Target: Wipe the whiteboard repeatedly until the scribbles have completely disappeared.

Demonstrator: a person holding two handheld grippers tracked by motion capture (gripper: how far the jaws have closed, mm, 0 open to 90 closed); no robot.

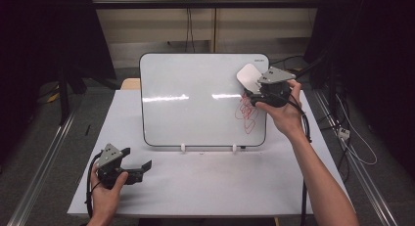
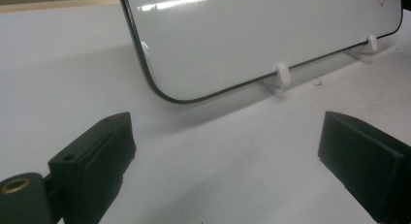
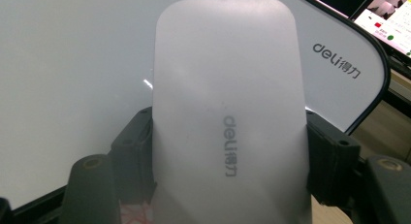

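While the right gripper (image 1: 254, 91) has its jaws clamped on both sides of a white eraser (image 1: 248, 76), that eraser sits against the whiteboard (image 1: 195, 99) at about two o'clock on its face, just above a red scribble (image 1: 247, 116) (the brand print on the eraser's back reads clearly in the right gripper view). At seven o'clock on the desk (image 1: 205, 187), the left gripper (image 1: 139, 160) rests with jaws wide apart, holding nothing.
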